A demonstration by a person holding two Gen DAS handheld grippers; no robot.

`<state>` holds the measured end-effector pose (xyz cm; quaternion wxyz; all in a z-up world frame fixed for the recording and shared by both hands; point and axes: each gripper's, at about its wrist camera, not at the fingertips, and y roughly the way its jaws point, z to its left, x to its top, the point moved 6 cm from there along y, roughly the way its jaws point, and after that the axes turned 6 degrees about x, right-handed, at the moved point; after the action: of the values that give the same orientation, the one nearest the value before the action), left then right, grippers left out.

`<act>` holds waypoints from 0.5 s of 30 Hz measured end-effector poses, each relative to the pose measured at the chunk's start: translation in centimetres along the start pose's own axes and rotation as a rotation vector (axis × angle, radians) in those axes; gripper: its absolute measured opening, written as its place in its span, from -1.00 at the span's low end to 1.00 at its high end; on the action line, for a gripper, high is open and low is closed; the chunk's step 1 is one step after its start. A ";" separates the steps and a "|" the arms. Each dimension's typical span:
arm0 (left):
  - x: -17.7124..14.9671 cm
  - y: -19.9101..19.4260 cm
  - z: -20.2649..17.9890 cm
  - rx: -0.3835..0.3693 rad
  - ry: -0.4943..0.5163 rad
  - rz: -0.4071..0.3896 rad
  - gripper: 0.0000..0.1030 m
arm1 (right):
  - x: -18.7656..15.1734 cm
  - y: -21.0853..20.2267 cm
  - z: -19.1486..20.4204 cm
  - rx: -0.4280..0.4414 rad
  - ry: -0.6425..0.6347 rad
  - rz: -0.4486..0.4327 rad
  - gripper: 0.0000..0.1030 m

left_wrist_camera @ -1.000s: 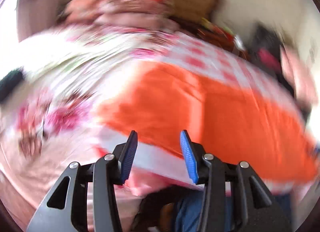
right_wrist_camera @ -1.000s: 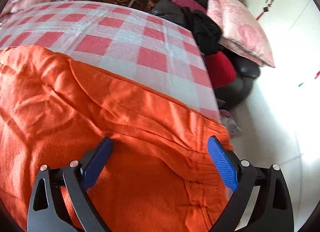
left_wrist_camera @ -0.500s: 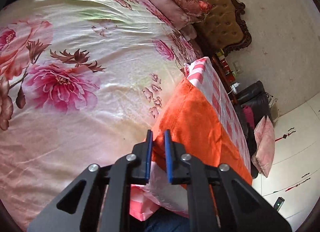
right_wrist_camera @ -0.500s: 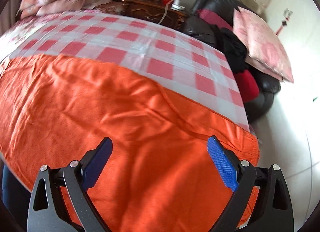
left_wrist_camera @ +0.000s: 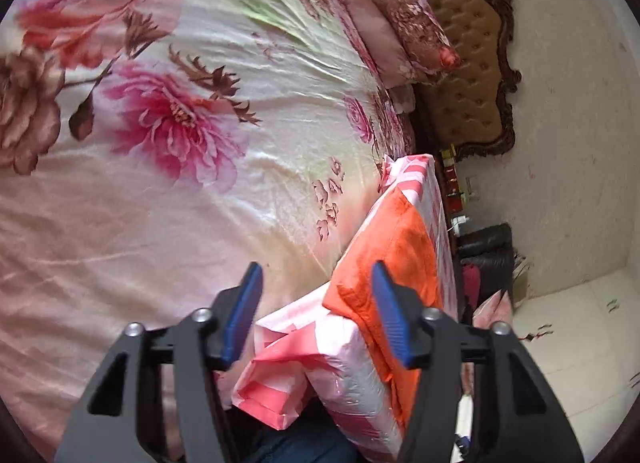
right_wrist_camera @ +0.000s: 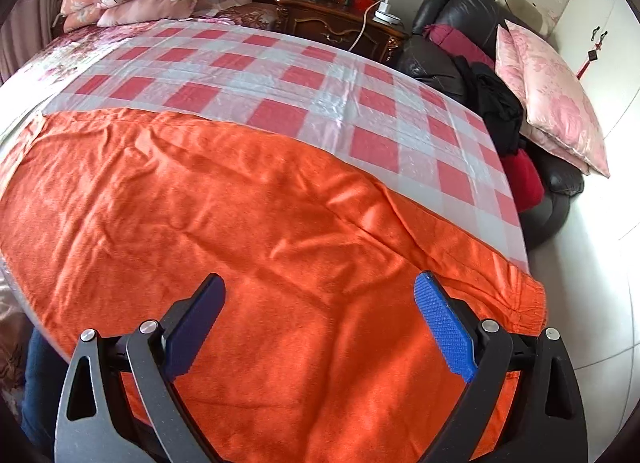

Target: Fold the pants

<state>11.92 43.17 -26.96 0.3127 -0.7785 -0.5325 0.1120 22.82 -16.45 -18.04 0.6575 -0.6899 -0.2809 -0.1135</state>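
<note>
Fuzzy orange fleece pants (right_wrist_camera: 248, 223) lie creased on a glossy red-checked plastic cloth (right_wrist_camera: 304, 87); left gripper (left_wrist_camera: 316, 303) and right gripper (right_wrist_camera: 320, 319), at 6 o'clock, gape released.

Tufted headboard (left_wrist_camera: 464, 75); black sofa (right_wrist_camera: 460, 23)

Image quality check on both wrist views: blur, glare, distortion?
Left wrist: sharp, no motion blur; strong fisheye bend, dark vignette corners, sheen on the floral bedsheet. Right wrist: also sharp; orange pants evenly lit with soft crease shadows, glare on the checkered cloth, floor at right blown out.
</note>
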 end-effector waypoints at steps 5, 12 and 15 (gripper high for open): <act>-0.4 2.1 0.3 -0.163 -0.093 0.125 0.16 | 0.8 0.3 1.8 0.097 0.052 0.000 0.78; -0.6 3.2 -2.4 -0.176 0.001 0.157 -0.58 | 1.4 2.1 4.8 0.098 0.095 0.060 0.78; -0.6 3.2 -2.7 -0.134 0.036 0.142 -0.64 | 1.1 3.1 5.1 0.074 0.099 0.090 0.78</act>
<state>15.43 40.87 -26.88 0.2609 -0.8354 -0.4763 0.0842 24.26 -11.18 -20.64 0.7000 -0.6706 -0.2206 -0.1077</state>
